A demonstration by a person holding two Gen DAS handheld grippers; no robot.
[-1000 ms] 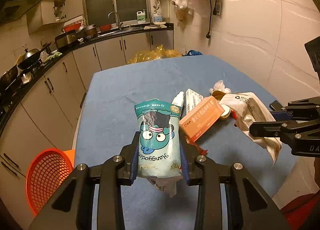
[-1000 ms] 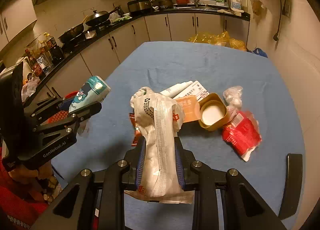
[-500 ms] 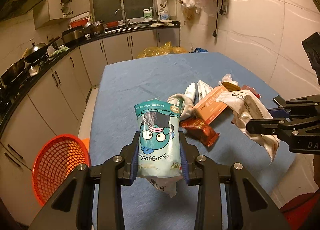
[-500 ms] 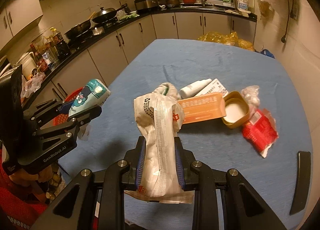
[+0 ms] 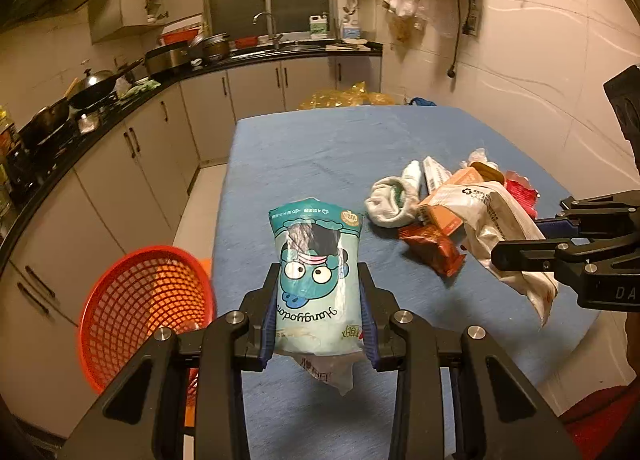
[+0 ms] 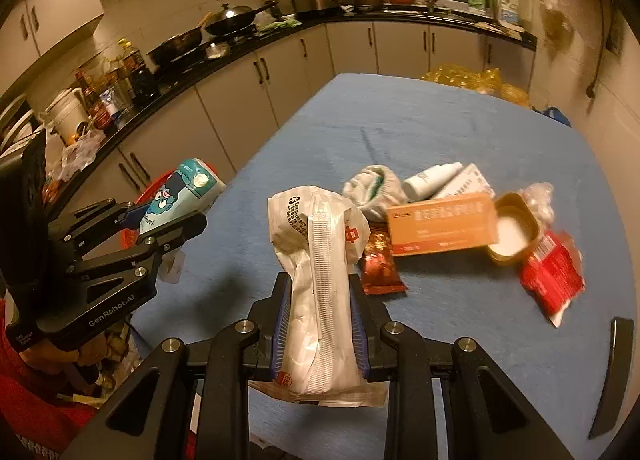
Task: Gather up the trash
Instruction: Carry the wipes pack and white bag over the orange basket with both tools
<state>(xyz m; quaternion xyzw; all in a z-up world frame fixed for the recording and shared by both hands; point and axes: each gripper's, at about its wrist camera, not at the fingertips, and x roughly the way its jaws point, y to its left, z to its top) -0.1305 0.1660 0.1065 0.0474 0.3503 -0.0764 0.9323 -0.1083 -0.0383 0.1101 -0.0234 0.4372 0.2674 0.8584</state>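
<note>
Trash is split between the two tongs and a heap on the blue worktop [image 5: 320, 148]. Farthest left, on the floor off the worktop's left edge, stands a red mesh basket [image 5: 144, 312], its mouth open and unobstructed. Just right of it, the left tongs [image 5: 319, 300] are clamped on a teal snack pouch [image 5: 316, 260] with a cartoon face, held upright above the worktop's near left corner, close to that edge. The stretch of cloth between pouch and heap is bare, as is the whole far half of the worktop. Next comes the heap: a white sock [image 5: 390, 202], a dark red wrapper [image 5: 434, 244], an orange box [image 6: 442, 226], a white bottle [image 6: 430, 180], a gold tub [image 6: 512, 228] and a red packet [image 6: 552, 272], all touching or overlapping, the red packet lying nearest the right edge. The right tongs [image 6: 320, 320] grip a crumpled white bag [image 6: 320, 260], held above the near edge in front of the heap.
</note>
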